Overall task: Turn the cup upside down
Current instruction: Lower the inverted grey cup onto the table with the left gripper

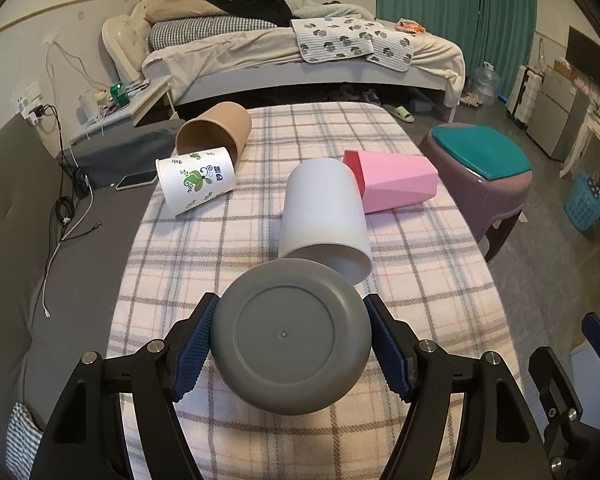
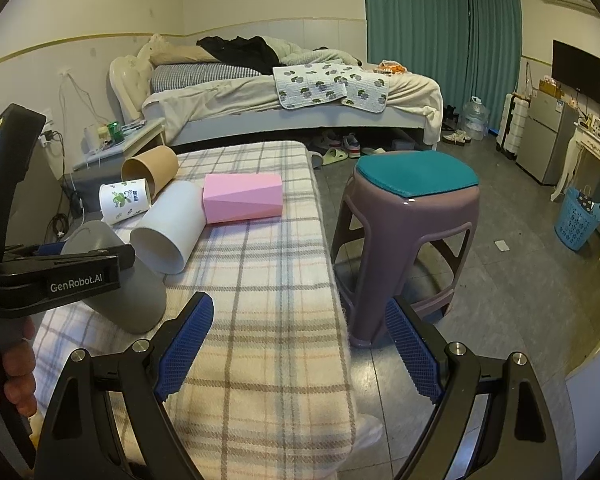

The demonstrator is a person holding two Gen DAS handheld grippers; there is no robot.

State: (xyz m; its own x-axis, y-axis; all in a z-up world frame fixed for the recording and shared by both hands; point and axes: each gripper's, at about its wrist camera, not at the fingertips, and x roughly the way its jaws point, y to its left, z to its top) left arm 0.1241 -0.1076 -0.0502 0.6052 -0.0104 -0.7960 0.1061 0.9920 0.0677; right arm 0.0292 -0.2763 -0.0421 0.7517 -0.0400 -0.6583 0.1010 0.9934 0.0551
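Observation:
My left gripper is shut on a grey cup, its flat base facing the camera, held tilted above the plaid cloth; the cup also shows in the right wrist view. A white cup lies on its side just beyond it, mouth toward me. A pink faceted cup, a white leaf-printed cup and a brown cup also lie on their sides. My right gripper is open and empty over the table's right edge.
The table under the plaid cloth is narrow. A purple stool with a teal cushion stands close on its right. A grey sofa with cables and a phone lies to the left. A bed is behind.

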